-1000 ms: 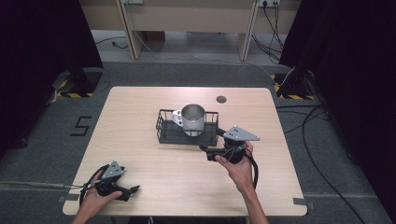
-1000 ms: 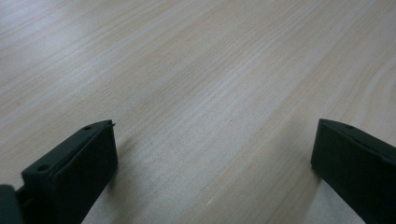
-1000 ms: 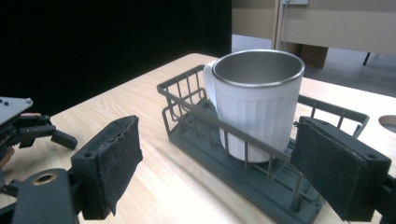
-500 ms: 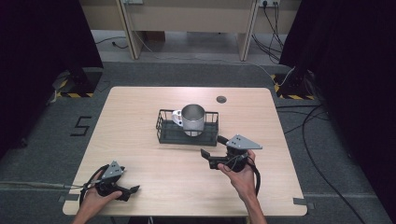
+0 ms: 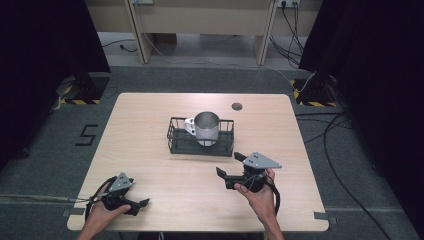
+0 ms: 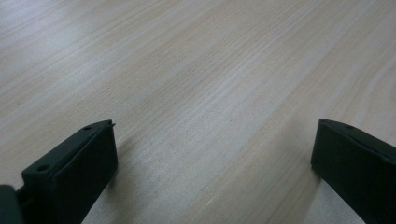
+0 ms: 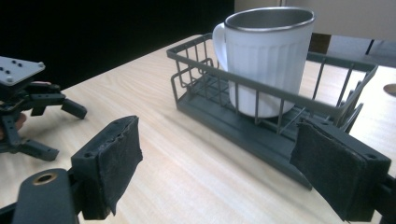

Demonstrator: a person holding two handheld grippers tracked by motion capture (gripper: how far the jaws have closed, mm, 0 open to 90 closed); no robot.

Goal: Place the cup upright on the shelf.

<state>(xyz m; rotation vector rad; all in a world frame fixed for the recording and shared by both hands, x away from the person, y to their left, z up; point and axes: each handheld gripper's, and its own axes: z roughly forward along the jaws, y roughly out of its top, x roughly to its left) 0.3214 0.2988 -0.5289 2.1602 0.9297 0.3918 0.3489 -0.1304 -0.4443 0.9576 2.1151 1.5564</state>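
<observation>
Both grippers empty, fingers wide; mug seated in wire basket mid-bench.

Right gripper: fingers spread wide, nothing between the pads, aimed at the near long side of the dark wire basket and close to it, not touching. Left gripper: fingers also wide apart over bare wood at the near left corner of the bench, well apart from the basket. White ribbed mug with metal rim stands upright inside the basket, handle towards the left in the high view.
</observation>
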